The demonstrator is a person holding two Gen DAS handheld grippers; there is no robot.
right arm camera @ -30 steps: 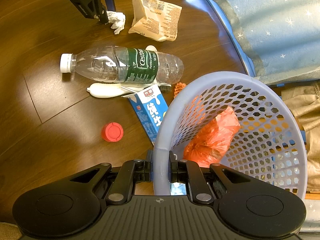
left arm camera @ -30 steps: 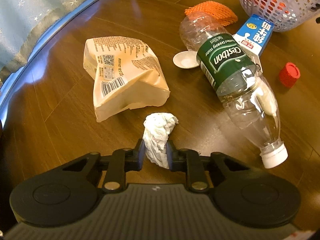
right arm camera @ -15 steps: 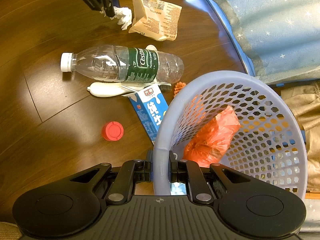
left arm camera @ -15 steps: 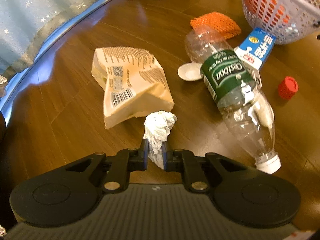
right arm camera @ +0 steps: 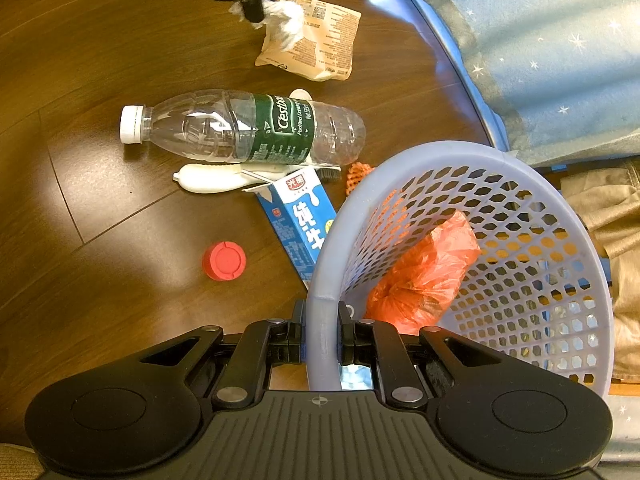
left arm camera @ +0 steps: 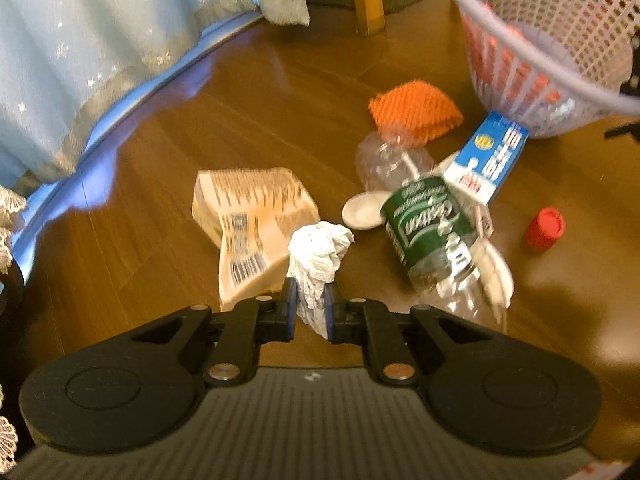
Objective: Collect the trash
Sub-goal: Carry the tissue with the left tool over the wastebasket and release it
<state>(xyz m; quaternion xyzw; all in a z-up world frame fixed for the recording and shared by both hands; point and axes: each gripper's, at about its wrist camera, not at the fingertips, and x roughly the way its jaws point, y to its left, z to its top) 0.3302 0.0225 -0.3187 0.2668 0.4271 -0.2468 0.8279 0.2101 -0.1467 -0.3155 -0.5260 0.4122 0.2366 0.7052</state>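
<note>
While the left gripper (left arm camera: 311, 307) pinched a crumpled white tissue (left arm camera: 318, 256) between its pads, the wad stood out ahead of the fingers, clear of the wooden floor (left arm camera: 248, 120); its jaws had just been closing on the tissue. Seen from the right wrist, the tissue (right arm camera: 285, 22) hung in front of a tan wrapper (right arm camera: 316, 40) printed with small text and barcodes. The right gripper (right arm camera: 322, 336) was clenched on the rim of a lavender plastic basket (right arm camera: 520, 184), whose perforated wall tilted toward the litter; a crinkled orange bag (right arm camera: 424, 276) lay inside.

On the floor lay a clear, ribbed plastic bottle (right arm camera: 240, 128) on its side, white cap on, its dark green label reading "Cestbon" and "Purified Drinking Water". Just beside it, touching, were a white plastic spoon (right arm camera: 212, 178) and a blue-and-white carton (right arm camera: 300, 216) with Chinese characters, one end against the basket. An orange mesh net (left arm camera: 416, 110) sat near the bottle's base, by the basket. A round red cap (right arm camera: 224, 260) stood apart from the rest. Pale blue fabric with small white stars (left arm camera: 100, 40) hung along the floor's edge.
</note>
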